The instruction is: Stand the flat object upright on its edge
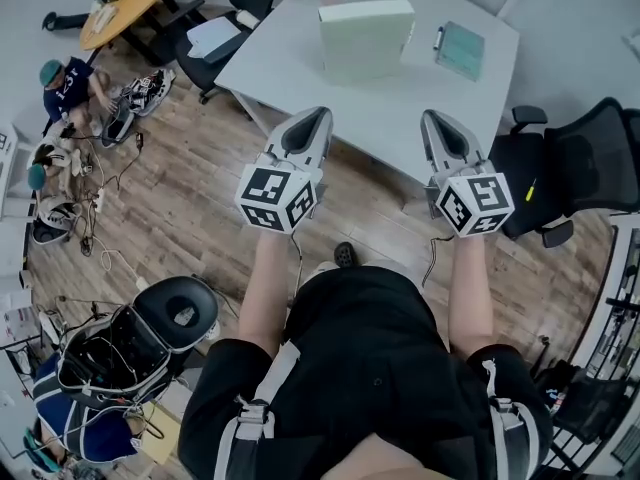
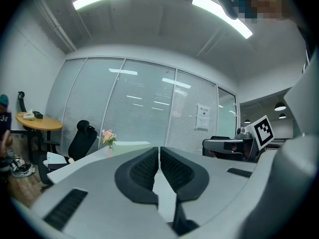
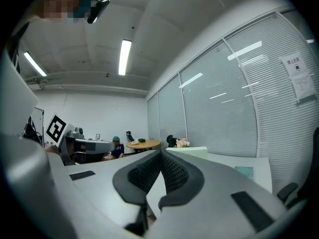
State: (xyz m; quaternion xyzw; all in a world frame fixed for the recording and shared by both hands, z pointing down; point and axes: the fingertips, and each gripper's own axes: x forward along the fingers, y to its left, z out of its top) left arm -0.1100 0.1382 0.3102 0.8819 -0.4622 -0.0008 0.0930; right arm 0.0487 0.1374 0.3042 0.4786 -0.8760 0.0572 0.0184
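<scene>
Notebook (image 1: 460, 50): flat on surface (image 1: 290, 78), upper right; my right gripper (image 1: 436, 120) nearer than left gripper (image 1: 317, 116). Both jaws closed, empty.

White table (image 1: 395, 108): pale box (image 1: 365, 36), teal clipboard (image 1: 460, 50)

No wording could be read in any view. A white paper notice (image 2: 203, 117) was seen on the glass partition (image 2: 139, 108), right of centre in the left gripper view, its print too small to be made out. White marks on a dark shirt (image 1: 70, 80), upper left in the head view, could not be deciphered.
</scene>
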